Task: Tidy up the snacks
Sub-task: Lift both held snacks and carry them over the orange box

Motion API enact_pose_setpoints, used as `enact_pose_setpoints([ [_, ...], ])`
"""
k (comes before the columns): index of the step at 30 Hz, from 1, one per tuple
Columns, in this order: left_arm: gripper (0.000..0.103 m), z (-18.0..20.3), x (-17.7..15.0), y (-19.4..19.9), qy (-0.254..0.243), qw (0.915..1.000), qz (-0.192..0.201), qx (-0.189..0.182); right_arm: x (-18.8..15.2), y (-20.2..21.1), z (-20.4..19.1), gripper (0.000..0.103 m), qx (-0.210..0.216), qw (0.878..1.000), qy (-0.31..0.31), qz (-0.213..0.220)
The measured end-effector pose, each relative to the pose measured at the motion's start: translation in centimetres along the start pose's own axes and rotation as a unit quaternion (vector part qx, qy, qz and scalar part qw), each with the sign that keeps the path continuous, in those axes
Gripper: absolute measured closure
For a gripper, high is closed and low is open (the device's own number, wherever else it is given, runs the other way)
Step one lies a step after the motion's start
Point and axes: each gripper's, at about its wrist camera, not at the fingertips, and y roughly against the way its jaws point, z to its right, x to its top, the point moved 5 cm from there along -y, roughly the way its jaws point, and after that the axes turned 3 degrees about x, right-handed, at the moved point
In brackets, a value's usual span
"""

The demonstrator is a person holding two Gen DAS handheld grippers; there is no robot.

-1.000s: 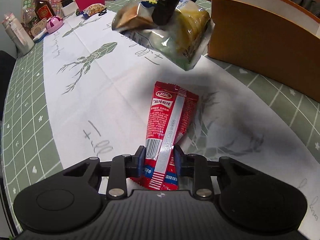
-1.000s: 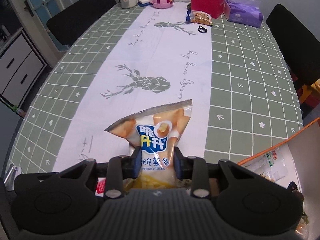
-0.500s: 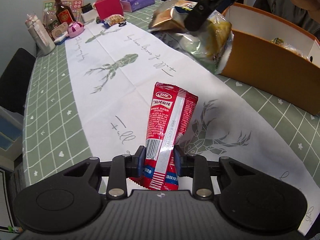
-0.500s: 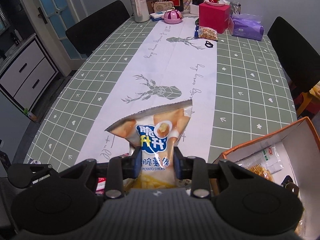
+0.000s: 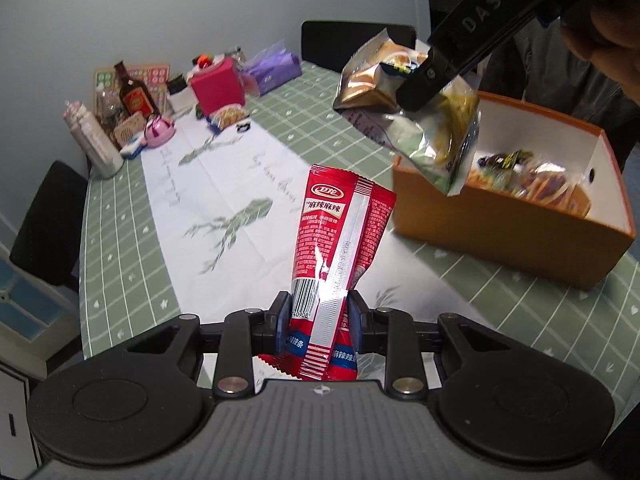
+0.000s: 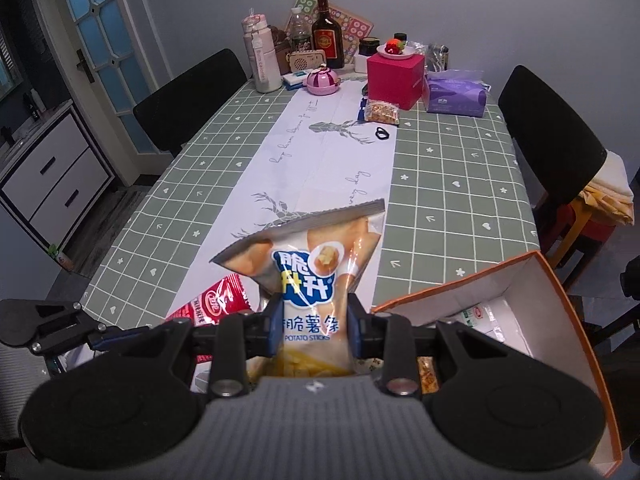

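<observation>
L claw [image 5: 319,322] pinching red snack pkt [image 5: 340,240], R claw [image 6: 314,330] pinching potato-stick bag [image 6: 308,276], orange box [image 5: 500,236] nearby

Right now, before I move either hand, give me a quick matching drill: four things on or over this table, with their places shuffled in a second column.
Things:
1. red snack packet
2. potato sticks bag
3. orange box
4. pink box

Places:
A. at the table's far end, carrying a small plate
B. clamped in the right gripper
C. on the table, snacks inside
D. clamped in the left gripper

Pairs: 1-D, 2-B, 3-C, 4-A
</observation>
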Motion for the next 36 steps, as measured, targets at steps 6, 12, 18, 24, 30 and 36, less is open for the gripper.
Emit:
enact_pose_setpoints([
  [6, 0.070, 2.5, 3.8, 2.5, -0.026, 0.9993, 0.025, -0.001, 0.8, 4.8, 2.5, 0.073, -0.018, 1.000, -0.006, 0.024],
  [12, 0.070, 4.3, 8.1, 4.5, -0.033, 0.9978, 0.057, -0.009, 2.3, 10.4, 5.0, 0.073, -0.040, 0.998, -0.008, 0.055],
  [18, 0.070, 7.0, 12.0, 4.9, -0.039, 0.9954, 0.082, -0.031, 2.7, 13.9, 8.2, 0.073, -0.060, 0.996, -0.019, 0.071],
  [24, 0.070, 10.0, 14.2, 1.9, -0.045, 0.9945, 0.078, -0.054, 1.4, 13.2, 12.3, 0.073, -0.075, 0.995, -0.039, 0.060],
  [30, 0.070, 12.5, 13.8, -3.0, -0.048, 0.9946, 0.050, -0.077, -0.7, 8.8, 16.9, 0.073, -0.090, 0.994, -0.057, 0.023],
  [36, 0.070, 14.4, 12.5, -7.3, -0.058, 0.9943, 0.017, -0.088, -2.7, 3.8, 19.3, 0.073, -0.082, 0.994, -0.067, -0.010],
])
